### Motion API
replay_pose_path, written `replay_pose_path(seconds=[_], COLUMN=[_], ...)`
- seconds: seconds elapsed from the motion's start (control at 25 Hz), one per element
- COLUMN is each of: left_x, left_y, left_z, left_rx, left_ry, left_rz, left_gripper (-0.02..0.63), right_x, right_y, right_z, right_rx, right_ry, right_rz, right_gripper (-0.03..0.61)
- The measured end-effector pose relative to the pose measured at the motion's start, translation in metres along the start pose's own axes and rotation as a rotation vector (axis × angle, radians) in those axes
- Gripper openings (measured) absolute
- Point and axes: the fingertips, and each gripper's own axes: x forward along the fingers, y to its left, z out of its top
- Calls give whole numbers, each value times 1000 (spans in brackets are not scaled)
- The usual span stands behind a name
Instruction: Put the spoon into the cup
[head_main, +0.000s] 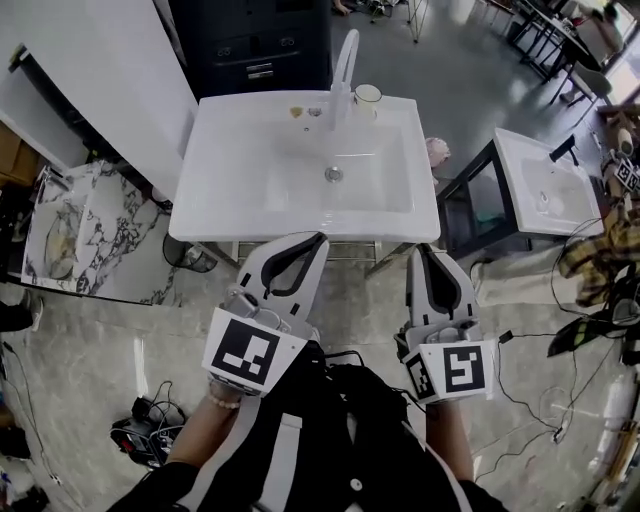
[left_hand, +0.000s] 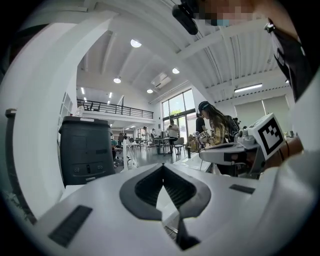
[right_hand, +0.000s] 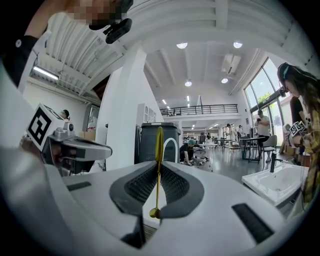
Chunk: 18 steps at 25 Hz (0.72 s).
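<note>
- The right gripper has its jaws closed on the spoon, a thin gold one pinched between the ribbed pads.
- The spoon stands upright along the line where the jaws meet. Its upper end rises past the jaw tips, and a small rounded knob hangs below, inside the gap behind the pads.
- It is seen edge-on in the right gripper view, so the upper end is probably the bowl, though that is hard to confirm.
- The left gripper has its jaw tips pressed together with nothing between them.
- In the head view both grippers are held side by side, just in front of the near edge of the white sink. The left gripper tilts towards the right gripper.
- The cup stands on the sink's back rim, just right of the faucet and well apart from both grippers.
- A dark cabinet stands behind the sink.
</note>
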Motion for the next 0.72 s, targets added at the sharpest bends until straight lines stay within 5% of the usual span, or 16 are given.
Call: replay_pose_path(seconds=[0.72], left_x=[44], left_y=[58], left_z=[-2], left_rx=[-20], left_ry=[-18], left_rz=[-19], left_gripper=[-3], right_x=[64], right_y=[-17], right_z=[4], right_rx=[-18], right_ry=[6], right_rz=[-54], right_gripper=[20])
